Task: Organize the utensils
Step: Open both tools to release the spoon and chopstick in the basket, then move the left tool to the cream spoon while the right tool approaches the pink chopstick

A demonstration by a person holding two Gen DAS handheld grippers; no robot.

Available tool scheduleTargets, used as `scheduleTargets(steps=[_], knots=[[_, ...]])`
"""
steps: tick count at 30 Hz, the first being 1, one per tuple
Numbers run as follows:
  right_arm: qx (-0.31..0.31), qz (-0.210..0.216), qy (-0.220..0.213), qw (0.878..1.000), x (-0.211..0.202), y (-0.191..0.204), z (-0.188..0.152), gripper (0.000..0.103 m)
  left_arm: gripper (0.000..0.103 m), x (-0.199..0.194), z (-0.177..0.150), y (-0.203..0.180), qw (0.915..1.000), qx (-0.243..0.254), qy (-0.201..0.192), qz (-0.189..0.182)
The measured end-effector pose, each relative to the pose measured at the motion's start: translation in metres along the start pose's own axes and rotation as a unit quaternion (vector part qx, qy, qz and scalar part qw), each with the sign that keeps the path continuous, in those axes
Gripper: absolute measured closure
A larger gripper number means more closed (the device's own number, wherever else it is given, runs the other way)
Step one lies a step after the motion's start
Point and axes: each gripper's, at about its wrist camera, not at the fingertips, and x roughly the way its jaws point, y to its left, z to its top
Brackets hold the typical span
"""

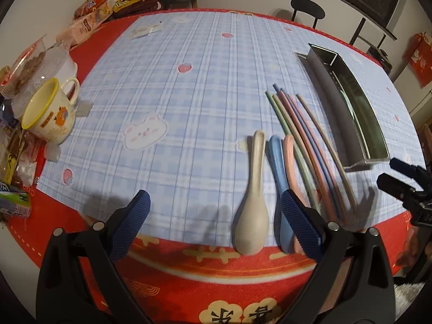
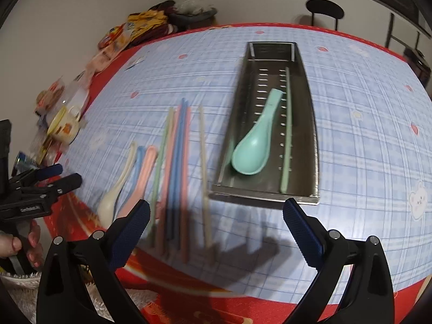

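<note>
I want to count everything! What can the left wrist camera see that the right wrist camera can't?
Only the left wrist view shows the bear picture near the cup and the tray's outer side wall. Only the right wrist view looks inside the tray: a green spoon and one green chopstick lie there. Both show the cream spoon, blue spoon, pink spoon, loose chopsticks, yellow-rimmed cup, and both open grippers.

Four spoons in all: cream (image 1: pixel 252 202), blue (image 1: pixel 278 162) and pink (image 1: pixel 290 156) on the desk, one teal (image 2: pixel 253 140) inside the single steel tray (image 2: pixel 270 48). One green chopstick (image 2: pixel 286 135) in the tray. Loose chopsticks (image 1: pixel 305 140) beside it, roughly six; blur prevented a firm count. One mug (image 1: pixel 48 113).
</note>
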Motion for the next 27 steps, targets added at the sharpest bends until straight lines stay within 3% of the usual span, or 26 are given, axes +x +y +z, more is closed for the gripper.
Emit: scheduleTargets(steps=[2, 7, 15, 18, 24, 27], knots=[[-0.008, -0.007, -0.007, 1.0, -0.004, 0.004, 0.003, 0.011, 0.009, 0.004, 0.0, -0.002, 0.9998, 0.016, 0.006, -0.011], [0.015, -0.027, -0.018, 0.999, -0.005, 0.009, 0.006, 0.022, 0.018, 0.024, -0.004, -0.024, 0.9933, 0.11, 0.033, -0.009], [0.025, -0.036, -0.002, 0.999, 0.0, 0.022, -0.006, 0.03, 0.038, 0.046, -0.014, -0.045, 0.981, 0.178, 0.073, -0.025], [0.026, -0.028, 0.006, 0.999, 0.004, 0.024, -0.007, 0.04, 0.039, 0.048, -0.013, -0.051, 0.9769, 0.201, 0.072, -0.014], [0.007, 0.0, 0.041, 0.999, 0.019, 0.035, -0.015, 0.079, 0.051, 0.052, -0.013, -0.053, 0.9748, 0.208, 0.079, -0.018], [-0.011, 0.019, 0.049, 0.999, 0.025, 0.046, -0.016, 0.087, 0.066, 0.05, -0.014, -0.049, 0.9745, 0.206, 0.082, -0.034]])
